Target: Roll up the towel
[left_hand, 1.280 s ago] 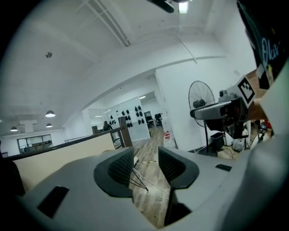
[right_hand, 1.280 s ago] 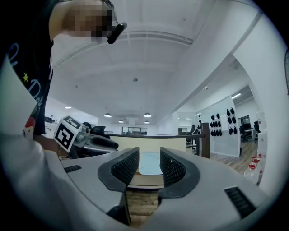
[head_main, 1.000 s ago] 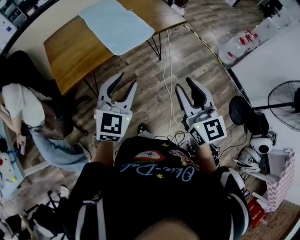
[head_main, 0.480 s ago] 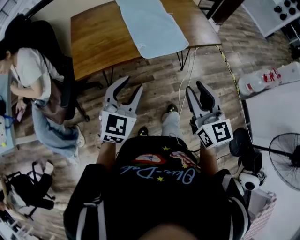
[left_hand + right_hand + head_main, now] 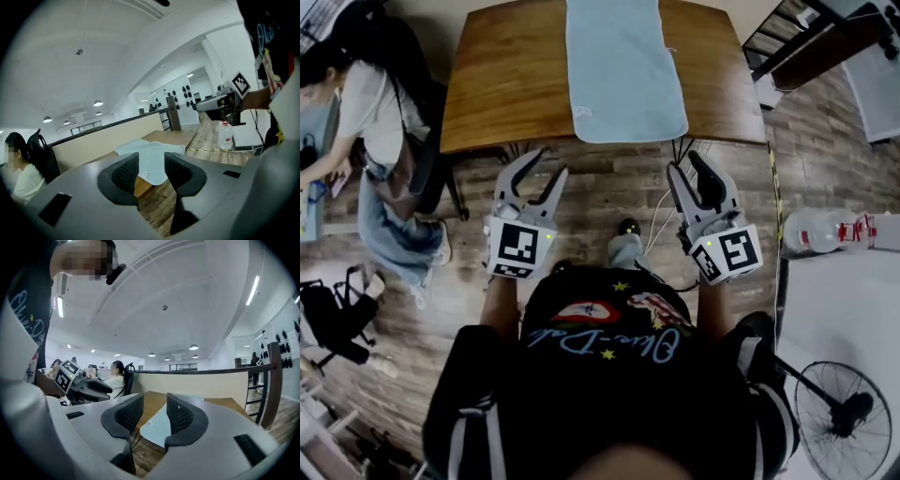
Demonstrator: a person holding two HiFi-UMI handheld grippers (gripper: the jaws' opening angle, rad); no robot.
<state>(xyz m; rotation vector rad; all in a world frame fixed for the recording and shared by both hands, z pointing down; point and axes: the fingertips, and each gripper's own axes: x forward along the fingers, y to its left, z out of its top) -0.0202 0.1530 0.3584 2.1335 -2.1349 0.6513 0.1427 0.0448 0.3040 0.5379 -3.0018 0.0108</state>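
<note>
Now the brown wooden table (image 5: 506, 84) sits square ahead in the head view, where a second ago it lay slanted off to the upper left, so the person has turned to face it and come nearer. The white left gripper (image 5: 551, 161) hovers over the floor short of the table's near edge, jaws apart with nothing between them. Beyond it, the pale blue rectangular cloth towel (image 5: 623, 70) lies flat and fully unrolled along the middle of the table, its near end reaching the front edge. The white right gripper (image 5: 686, 162) is also empty, and its jaws have just opened a little further. By my reading this is only the approach: no rolling has begun, and both tools have yet to reach the towel's near end. The table stands on thin black metal legs over a grey-brown plank floor (image 5: 609, 192). At far left a seated person (image 5: 366, 108) occupies a black chair. At right a clear plastic water bottle (image 5: 825, 230) lies beside a white surface, with a black standing fan (image 5: 848, 412) below it.
</note>
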